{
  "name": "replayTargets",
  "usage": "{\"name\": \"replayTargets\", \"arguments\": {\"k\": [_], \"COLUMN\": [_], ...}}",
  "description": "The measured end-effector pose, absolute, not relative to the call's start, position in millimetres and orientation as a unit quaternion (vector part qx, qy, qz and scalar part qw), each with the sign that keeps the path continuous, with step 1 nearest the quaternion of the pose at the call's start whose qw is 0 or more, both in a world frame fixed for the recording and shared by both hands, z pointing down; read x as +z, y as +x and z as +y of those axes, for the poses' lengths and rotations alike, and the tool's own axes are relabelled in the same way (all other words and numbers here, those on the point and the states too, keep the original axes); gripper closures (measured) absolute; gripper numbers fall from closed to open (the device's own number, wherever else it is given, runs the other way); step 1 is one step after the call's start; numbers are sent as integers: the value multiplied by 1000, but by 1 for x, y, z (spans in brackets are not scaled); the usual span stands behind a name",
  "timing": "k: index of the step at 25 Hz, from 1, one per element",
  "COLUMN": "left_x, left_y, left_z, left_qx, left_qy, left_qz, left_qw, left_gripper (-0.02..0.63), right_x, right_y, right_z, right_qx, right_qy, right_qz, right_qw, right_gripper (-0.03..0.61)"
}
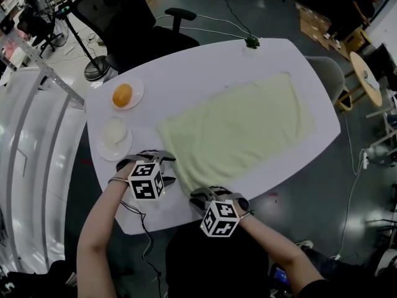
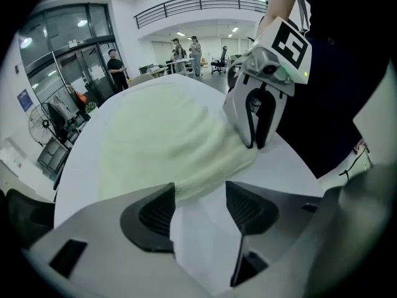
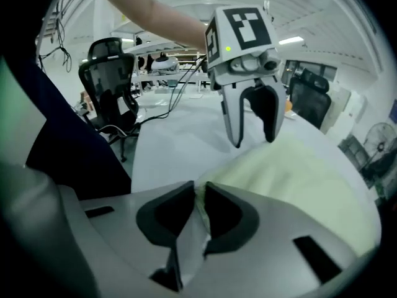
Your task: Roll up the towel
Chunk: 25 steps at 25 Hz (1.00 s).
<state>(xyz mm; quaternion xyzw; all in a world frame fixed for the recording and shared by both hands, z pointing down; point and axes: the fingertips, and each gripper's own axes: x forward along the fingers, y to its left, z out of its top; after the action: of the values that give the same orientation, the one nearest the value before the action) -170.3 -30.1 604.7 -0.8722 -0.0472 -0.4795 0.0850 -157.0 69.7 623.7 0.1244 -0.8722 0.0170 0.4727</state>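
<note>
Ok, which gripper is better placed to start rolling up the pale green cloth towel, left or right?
Right, probably. The right gripper pinches the pale green cloth towel at its near edge. The left gripper has its jaws apart over the white table, the towel's corner only beside one pad.

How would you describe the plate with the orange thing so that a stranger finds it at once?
On the white table, look left of the pale green towel. Two small white plates stand there; take the farther plate. It holds a round orange thing, its neighbour only something pale.
</note>
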Motion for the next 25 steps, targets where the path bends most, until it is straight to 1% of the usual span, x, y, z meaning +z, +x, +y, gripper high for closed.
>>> {"name": "replayTargets", "arguments": {"k": [1, 6, 14, 15, 17, 21, 25], "left_x": [603, 595, 597, 599, 602, 605, 603], "left_y": [-170, -179, -167, -164, -158, -154, -154], "left_z": [-29, -22, -37, -42, -54, -74, -97], "left_qx": [-476, -476, -489, -494, -502, -525, -539], "left_qy": [-874, -874, -865, -863, -859, -847, -841], "left_qz": [-47, -59, -52, -48, -38, -25, 7], "left_qw": [82, 78, 99, 98, 92, 75, 46], "left_gripper": [328, 310, 301, 307, 346, 404, 419], "right_x": [620, 590, 531, 528, 526, 529, 540], "right_y": [-157, -153, -126, -118, -101, -68, -43], "right_z": [67, 61, 23, 15, -1, -35, -70], "right_qx": [20, 79, 201, 213, 234, 274, 290], "right_qy": [132, 151, 178, 184, 193, 205, 208], "right_qz": [-873, -892, -918, -918, -917, -908, -901], "right_qw": [469, 420, 291, 278, 260, 242, 248], "right_gripper": [528, 531, 531, 531, 531, 529, 529]}}
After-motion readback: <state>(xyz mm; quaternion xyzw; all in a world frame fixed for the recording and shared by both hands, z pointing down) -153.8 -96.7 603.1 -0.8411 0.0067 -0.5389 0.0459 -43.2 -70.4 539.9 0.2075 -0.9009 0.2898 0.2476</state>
